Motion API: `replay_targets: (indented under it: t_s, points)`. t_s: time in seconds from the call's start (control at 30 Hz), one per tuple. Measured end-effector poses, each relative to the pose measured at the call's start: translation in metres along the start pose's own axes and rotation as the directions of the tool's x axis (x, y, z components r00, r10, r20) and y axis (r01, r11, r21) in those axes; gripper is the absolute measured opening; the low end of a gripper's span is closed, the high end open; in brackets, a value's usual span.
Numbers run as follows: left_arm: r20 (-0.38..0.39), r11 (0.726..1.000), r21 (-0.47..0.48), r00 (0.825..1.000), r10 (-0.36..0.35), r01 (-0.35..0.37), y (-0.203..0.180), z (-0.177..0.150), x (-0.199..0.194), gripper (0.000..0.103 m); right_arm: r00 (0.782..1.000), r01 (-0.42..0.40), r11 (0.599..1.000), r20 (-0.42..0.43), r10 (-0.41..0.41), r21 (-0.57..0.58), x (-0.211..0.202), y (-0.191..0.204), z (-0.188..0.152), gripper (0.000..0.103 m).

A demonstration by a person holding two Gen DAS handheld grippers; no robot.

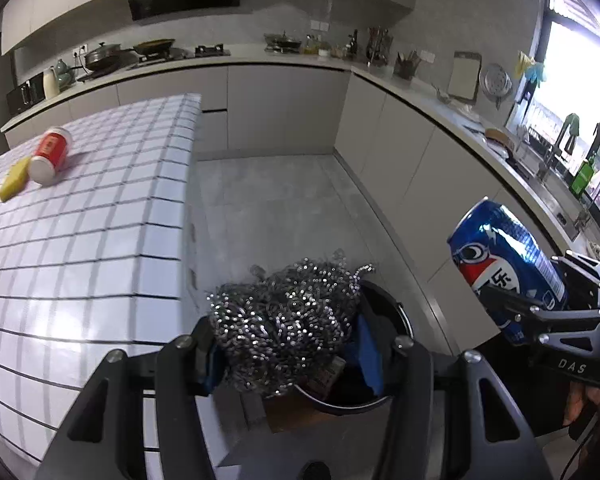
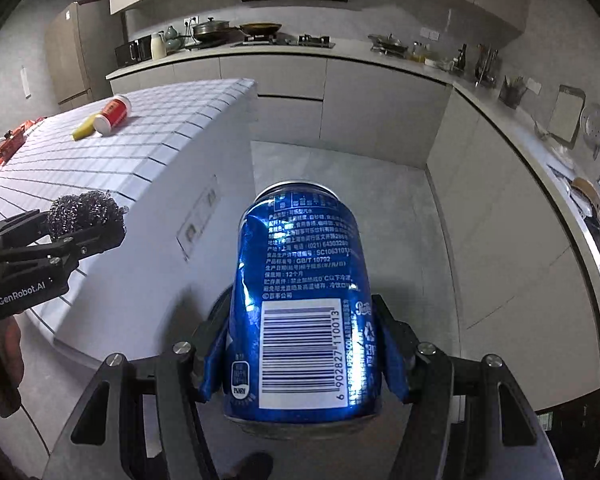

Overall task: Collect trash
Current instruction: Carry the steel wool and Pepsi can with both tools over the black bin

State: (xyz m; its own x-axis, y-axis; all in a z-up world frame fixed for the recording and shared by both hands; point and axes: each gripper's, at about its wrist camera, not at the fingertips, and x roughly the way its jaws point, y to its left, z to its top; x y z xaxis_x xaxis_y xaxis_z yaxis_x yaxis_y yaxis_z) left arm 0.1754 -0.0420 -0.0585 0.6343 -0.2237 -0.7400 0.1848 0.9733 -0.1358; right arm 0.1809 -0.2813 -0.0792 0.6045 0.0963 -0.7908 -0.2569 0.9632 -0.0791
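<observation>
My left gripper [image 1: 288,344] is shut on a steel wool scourer [image 1: 284,320] and holds it over a black trash bin [image 1: 396,320] on the floor beside the tiled table. The scourer also shows in the right wrist view [image 2: 84,210], in the left gripper [image 2: 80,232]. My right gripper [image 2: 304,364] is shut on a dented blue Pepsi can [image 2: 300,300], held in the air above the floor. The can also shows in the left wrist view [image 1: 504,272], to the right of the bin. A red and white paper cup [image 1: 52,154] lies on its side on the table beside a yellow sponge [image 1: 14,180].
The white tiled table [image 1: 100,220] fills the left. A grey kitchen counter [image 1: 420,92] with pots, bottles and a sink runs along the back and right. Grey floor [image 1: 280,208] lies between. A red object [image 2: 10,142] sits at the table's far left.
</observation>
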Motion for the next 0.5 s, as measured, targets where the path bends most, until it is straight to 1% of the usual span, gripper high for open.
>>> replay_targets:
  t_s: [0.23, 0.5]
  points:
    - [-0.078, 1.0, -0.028, 0.997, 0.002, -0.004, -0.02, -0.014, 0.035, 0.055, 0.997, -0.04, 0.998, -0.074, 0.036, -0.056, 0.035, -0.02, -0.023, 0.065]
    - [-0.166, 0.998, -0.061, 0.986, 0.017, -0.027, -0.028, -0.034, 0.072, 0.055, 0.987, -0.087, 0.989, -0.143, 0.07, -0.116, 0.078, -0.029, -0.04, 0.065]
